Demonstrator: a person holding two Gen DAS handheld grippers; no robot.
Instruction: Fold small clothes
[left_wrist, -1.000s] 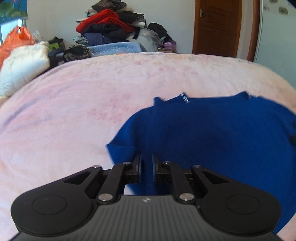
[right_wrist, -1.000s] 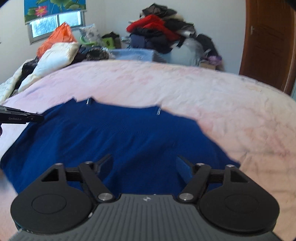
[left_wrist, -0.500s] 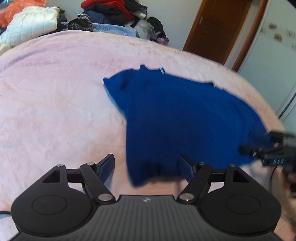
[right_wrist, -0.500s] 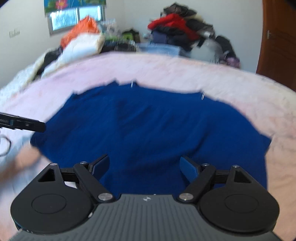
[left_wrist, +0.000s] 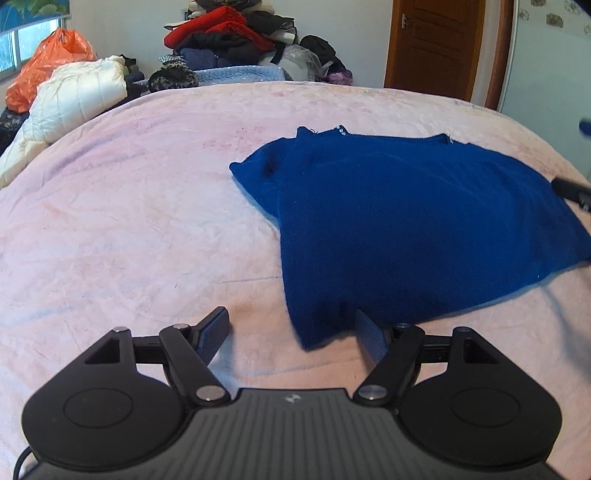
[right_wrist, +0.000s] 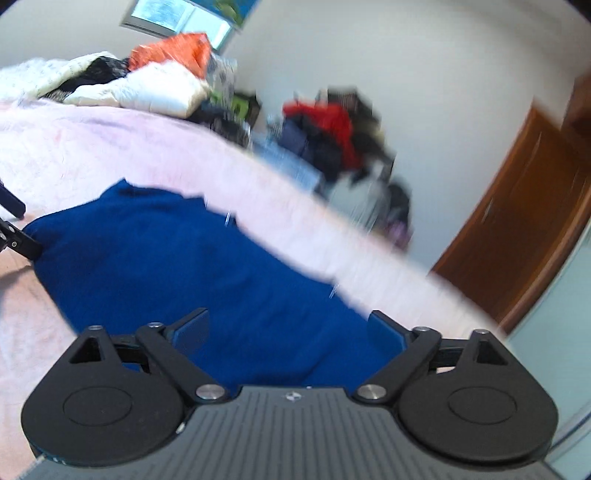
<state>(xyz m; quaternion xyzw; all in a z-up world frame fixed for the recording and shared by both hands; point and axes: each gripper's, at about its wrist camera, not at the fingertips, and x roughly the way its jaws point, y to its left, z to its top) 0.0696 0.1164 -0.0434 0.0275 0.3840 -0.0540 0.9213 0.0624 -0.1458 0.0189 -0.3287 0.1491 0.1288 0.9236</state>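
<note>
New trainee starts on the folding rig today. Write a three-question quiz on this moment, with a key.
1. True or false: the left gripper is clamped on the blue sweater.
2. What does the sweater lie on? A) pink blanket B) wooden floor C) white jacket
3. Fill in: the right gripper has its jaws ____.

Key: 1 false, its jaws stand open at the near corner. 2 A, the pink blanket. 3 open, with only sweater beyond them.

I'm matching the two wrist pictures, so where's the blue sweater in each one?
Left wrist: blue sweater lies right of centre on the pink bed.
Right wrist: sweater fills lower left to centre, tilted and blurred.
Shared landmark: the red clothes pile against the far wall.
</note>
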